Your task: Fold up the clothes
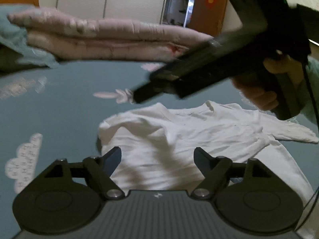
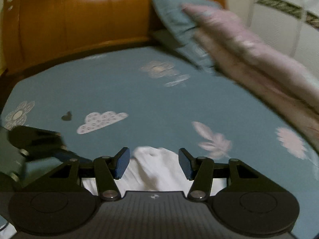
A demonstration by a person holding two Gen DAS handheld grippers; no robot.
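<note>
Left wrist: you look down over the white shirt, close.
Right wrist: you face the headboard.
Shared: the bed sheet, the shirt.

R gripper jaws apart, nothing pinched; white shirt lies betw. & below them on bed w/ blue sheet. L gripper at lower left edge. Grey-blue pillow & folded pink quilt upper right, wooden headboard behind.

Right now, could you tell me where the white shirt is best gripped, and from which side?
Probably the sleeve: it sticks out flat from the white shirt onto the sheet, with a free thin edge. Come in from its outer tip, low along the bed, so one finger slips under. The body is spread wide and gives no such edge.
</note>
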